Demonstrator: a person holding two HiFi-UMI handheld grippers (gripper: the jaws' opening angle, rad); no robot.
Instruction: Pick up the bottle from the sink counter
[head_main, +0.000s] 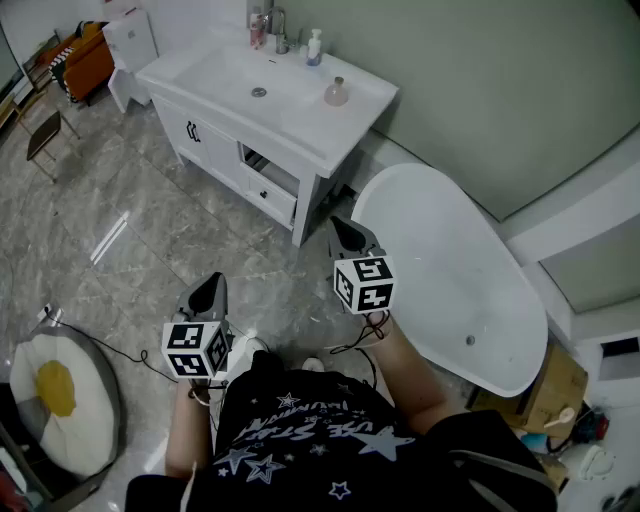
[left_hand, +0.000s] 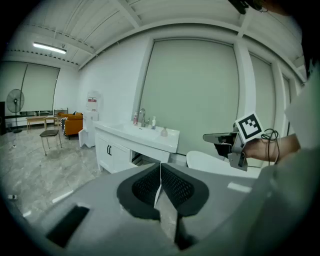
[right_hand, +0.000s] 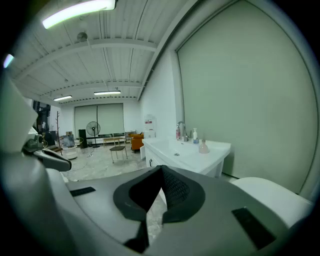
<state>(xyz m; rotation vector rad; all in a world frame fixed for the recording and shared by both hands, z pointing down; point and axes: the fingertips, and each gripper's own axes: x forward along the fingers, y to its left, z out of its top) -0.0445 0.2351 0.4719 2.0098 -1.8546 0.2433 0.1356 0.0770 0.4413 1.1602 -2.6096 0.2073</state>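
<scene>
A white sink counter (head_main: 300, 120) stands at the far side of the room. On it are a round pinkish bottle (head_main: 336, 92), a white pump bottle (head_main: 314, 47) and a pink bottle (head_main: 258, 30) beside the faucet (head_main: 278, 22). The same round bottle (right_hand: 203, 146) and pump bottle (right_hand: 195, 136) show in the right gripper view, and small in the left gripper view at the round bottle (left_hand: 164, 132). My left gripper (head_main: 212, 283) (left_hand: 160, 176) is shut and empty, low over the floor. My right gripper (head_main: 340, 224) (right_hand: 161, 173) is shut and empty, well short of the counter.
A white bathtub (head_main: 450, 270) lies right of the counter, close to my right gripper. A round white cushion with a yellow spot (head_main: 55, 390) sits on the marble floor at the left. An orange sofa (head_main: 85, 55), a chair (head_main: 45, 135) and cardboard boxes (head_main: 555, 385) stand further off.
</scene>
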